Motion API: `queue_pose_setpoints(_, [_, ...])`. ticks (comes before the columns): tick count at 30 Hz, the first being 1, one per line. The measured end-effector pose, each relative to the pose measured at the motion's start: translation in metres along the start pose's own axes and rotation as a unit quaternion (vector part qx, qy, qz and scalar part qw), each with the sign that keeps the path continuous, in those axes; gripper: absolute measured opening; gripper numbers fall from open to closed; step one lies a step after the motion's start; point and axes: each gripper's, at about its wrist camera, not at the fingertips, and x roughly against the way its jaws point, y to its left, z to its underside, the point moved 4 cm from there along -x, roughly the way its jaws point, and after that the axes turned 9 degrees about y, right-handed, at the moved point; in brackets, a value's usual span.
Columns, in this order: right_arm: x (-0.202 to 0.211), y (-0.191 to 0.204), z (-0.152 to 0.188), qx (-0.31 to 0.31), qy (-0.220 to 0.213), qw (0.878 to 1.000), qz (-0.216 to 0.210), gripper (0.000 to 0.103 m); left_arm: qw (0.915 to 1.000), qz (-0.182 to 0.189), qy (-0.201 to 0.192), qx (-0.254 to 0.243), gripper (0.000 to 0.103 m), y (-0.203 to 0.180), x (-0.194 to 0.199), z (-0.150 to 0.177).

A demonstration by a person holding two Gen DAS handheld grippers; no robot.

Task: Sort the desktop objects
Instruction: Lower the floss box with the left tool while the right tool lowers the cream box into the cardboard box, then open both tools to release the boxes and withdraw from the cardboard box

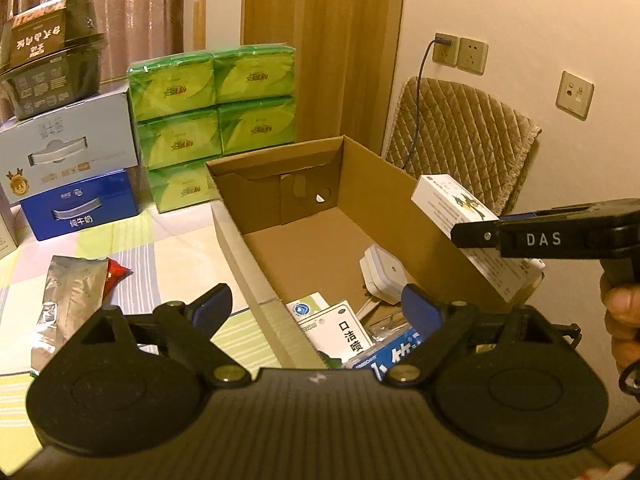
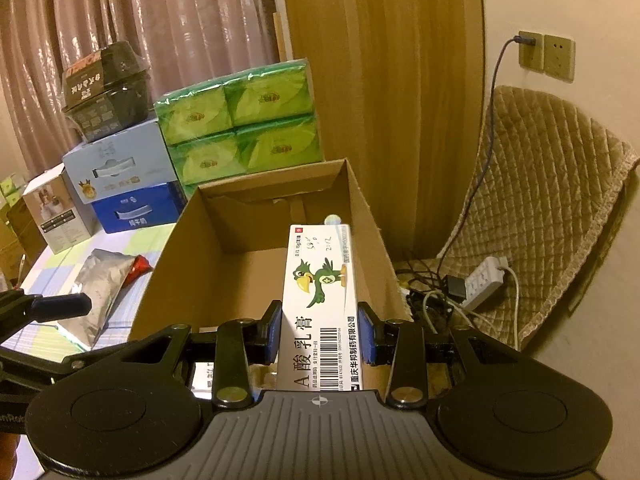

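Note:
My right gripper is shut on a long white medicine box with a green bird and holds it over the open cardboard box. In the left wrist view the same medicine box hangs above the right wall of the cardboard box, held by the right gripper. My left gripper is open and empty, over the box's near left corner. Inside the box lie a white adapter and several medicine boxes.
A silver foil bag with a red packet lies on the checked tablecloth left of the box. Green tissue packs, blue and grey cartons stand behind. A padded chair and power strip are right.

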Motion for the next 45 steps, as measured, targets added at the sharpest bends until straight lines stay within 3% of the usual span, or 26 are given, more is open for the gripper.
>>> queue_pose_setpoints(3, [-0.002, 0.000, -0.003, -0.008, -0.008, 1.000, -0.011, 0.037, 1.0000, 0.001, 0.001, 0.004, 0.089, 0.003, 0.001, 0.003])
queue_pose_setpoints(6, [0.000, -0.005, -0.003, -0.027, -0.016, 0.999, -0.011, 0.044, 1.0000, 0.000, 0.003, 0.009, 0.089, 0.007, 0.002, 0.007])
queue_pose_setpoints(17, [0.018, 0.001, 0.014, -0.024, -0.008, 1.000, -0.002, 0.049, 0.9997, -0.008, 0.007, 0.024, 0.089, 0.018, 0.017, 0.020])
queue_pose_setpoints(37, [0.064, 0.047, 0.035, 0.008, -0.002, 1.000, 0.003, 0.095, 0.9990, -0.031, 0.007, 0.033, 0.094, 0.025, 0.077, 0.046])
queue_pose_setpoints(45, [0.080, 0.071, 0.038, 0.021, -0.006, 1.000, -0.007, 0.101, 0.9981, -0.042, 0.007, 0.045, 0.096, 0.039, 0.101, 0.064])
